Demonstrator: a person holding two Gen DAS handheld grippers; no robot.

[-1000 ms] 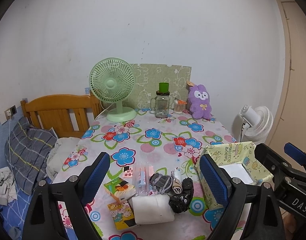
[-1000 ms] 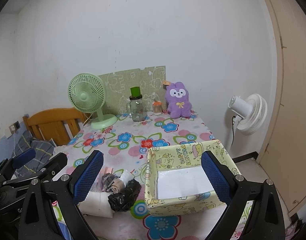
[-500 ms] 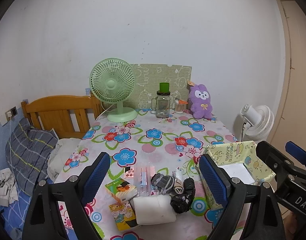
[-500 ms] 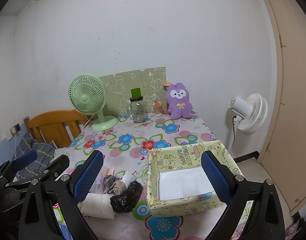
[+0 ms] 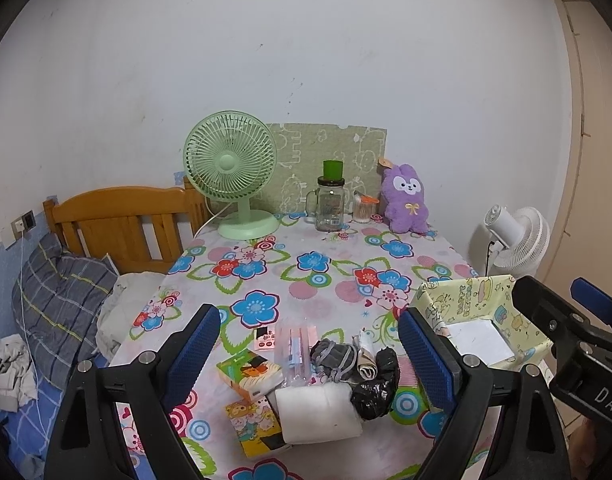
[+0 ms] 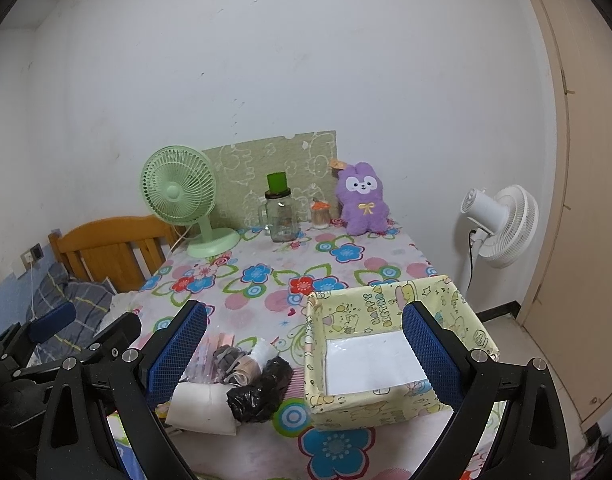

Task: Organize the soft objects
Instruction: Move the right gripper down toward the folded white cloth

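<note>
**Soft items heaped at near desk edge, both hand-held grippers released**

Soft pile (image 5: 338,376) sits on the flowered desk (image 5: 306,280), near front edge, just left of the yellow cartoon box (image 6: 390,360). Contents: white folded cloth (image 5: 318,412) at front, black crumpled item (image 5: 376,384) touching its right end, grey rolled item (image 5: 334,358) and beige roll (image 5: 366,362) behind. Clear packet w/ pink-blue contents (image 5: 293,344) lies just behind-left of the heap. Two small printed cartons (image 5: 249,372) lie at the left, touching the white cloth.

Box is open-topped, white sheet on its floor, nothing else inside. No soft item is in it.

Left hand-held gripper (image 5: 310,360): jaws spread wide, blue pads either side of the pile as seen from its camera, above it, touching nothing. Right hand-held gripper (image 6: 301,354): jaws also wide apart, nothing between pads; lines up over the box's left wall and pile's right side. The two stand side by side, each visible at edge of the other's view.

Far end of desk, against wall: green desk fan (image 5: 233,176), glass jar w/ green lid (image 5: 330,200), small swab jar (image 5: 362,208), purple plush rabbit (image 5: 406,200), all upright, well apart from the pile. Green patterned board (image 5: 330,148) leans behind them.

Off desk: wooden bed headboard (image 5: 121,220) w/ grey plaid pillow (image 5: 61,296) to left; white floor fan (image 6: 502,224) to right.
</note>
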